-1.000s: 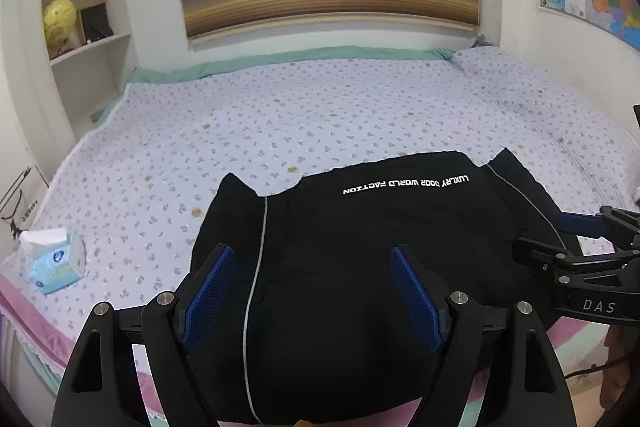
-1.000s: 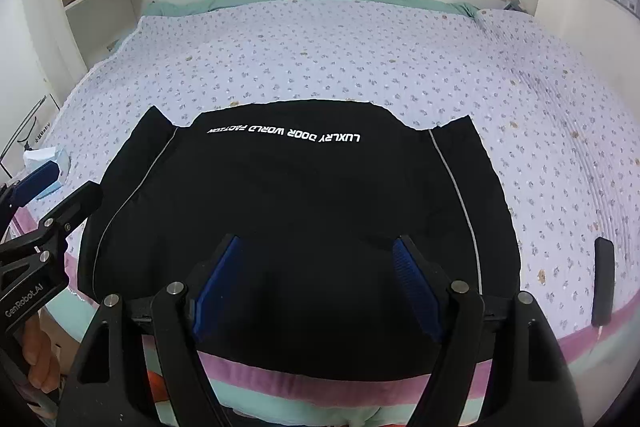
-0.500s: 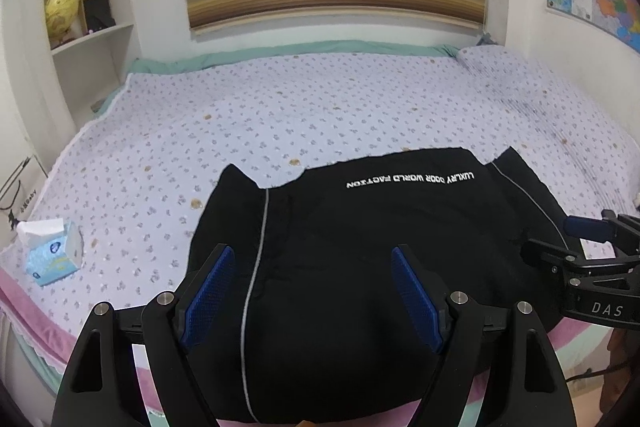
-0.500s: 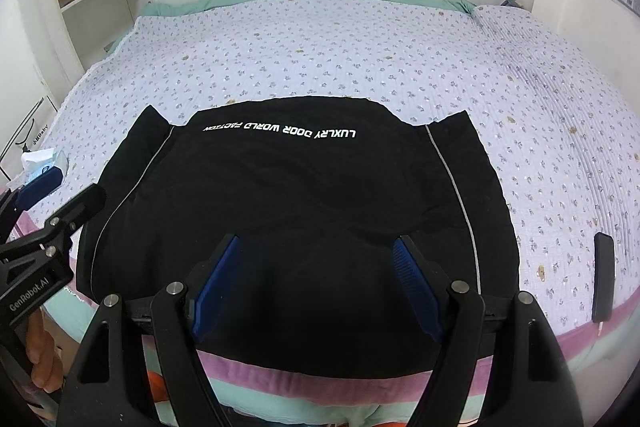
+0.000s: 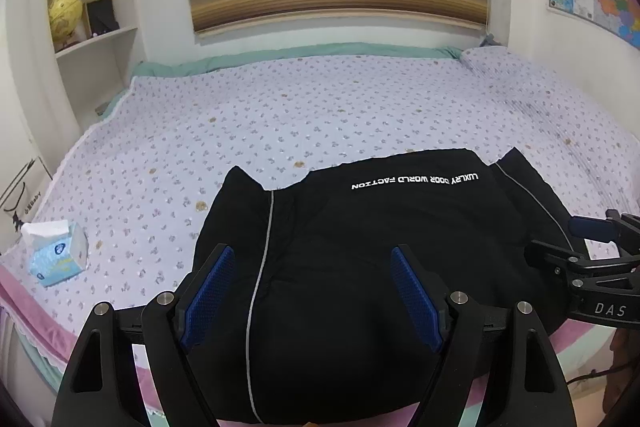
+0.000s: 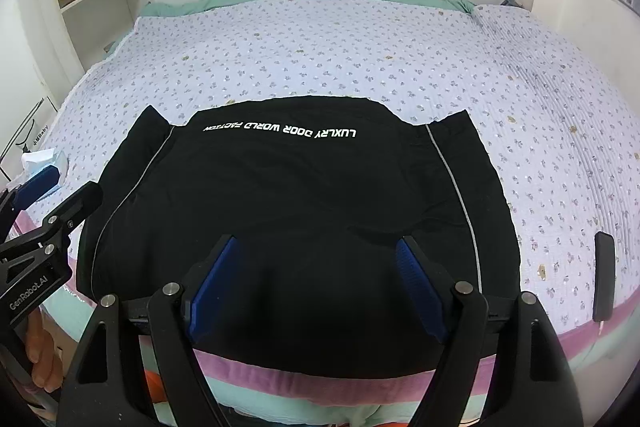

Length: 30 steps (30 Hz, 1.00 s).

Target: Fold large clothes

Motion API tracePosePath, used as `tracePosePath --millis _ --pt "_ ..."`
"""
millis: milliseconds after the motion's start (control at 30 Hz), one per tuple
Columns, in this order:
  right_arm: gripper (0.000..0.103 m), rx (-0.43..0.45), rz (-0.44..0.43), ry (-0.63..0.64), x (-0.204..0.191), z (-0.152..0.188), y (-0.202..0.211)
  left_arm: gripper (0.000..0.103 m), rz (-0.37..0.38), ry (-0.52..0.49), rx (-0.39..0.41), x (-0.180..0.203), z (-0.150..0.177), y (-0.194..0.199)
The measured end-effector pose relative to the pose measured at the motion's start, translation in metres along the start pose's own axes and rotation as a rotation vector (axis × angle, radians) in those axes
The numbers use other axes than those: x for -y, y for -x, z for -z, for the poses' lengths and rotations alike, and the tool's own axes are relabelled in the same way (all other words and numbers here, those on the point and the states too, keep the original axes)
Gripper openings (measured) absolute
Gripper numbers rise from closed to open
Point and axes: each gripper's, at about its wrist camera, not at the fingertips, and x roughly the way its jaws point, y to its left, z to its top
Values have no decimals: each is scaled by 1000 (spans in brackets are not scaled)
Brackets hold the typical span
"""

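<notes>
A black garment (image 5: 360,227) with upside-down white lettering and grey piping lies flat on the near part of the bed, its lower edge hanging over the front. My left gripper (image 5: 312,255) hovers open above its left half, nothing between the blue pads. My right gripper (image 6: 317,243) hangs over the garment's (image 6: 280,187) near edge; its jaws are opening and hold nothing. Each gripper shows in the other's view: the right gripper (image 5: 580,259) at the garment's right edge, the left gripper (image 6: 52,203) at its left edge.
The bed (image 5: 320,107) has a lilac flowered cover. A blue tissue pack (image 5: 56,255) sits at its near left corner and a black phone (image 6: 603,275) near the right front edge. White shelves (image 5: 92,39) stand at the left wall. A hand (image 6: 40,359) holds the left gripper.
The right gripper's pads stand slightly wider apart. Both grippers and the garment have stayed where they were.
</notes>
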Motion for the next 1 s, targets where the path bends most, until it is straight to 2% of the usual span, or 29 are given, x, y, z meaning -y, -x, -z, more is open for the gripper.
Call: tracePosePath --millis 1000 --pt "82 -6 -9 17 0 1 -2 81 -18 -20 -24 7 5 -5"
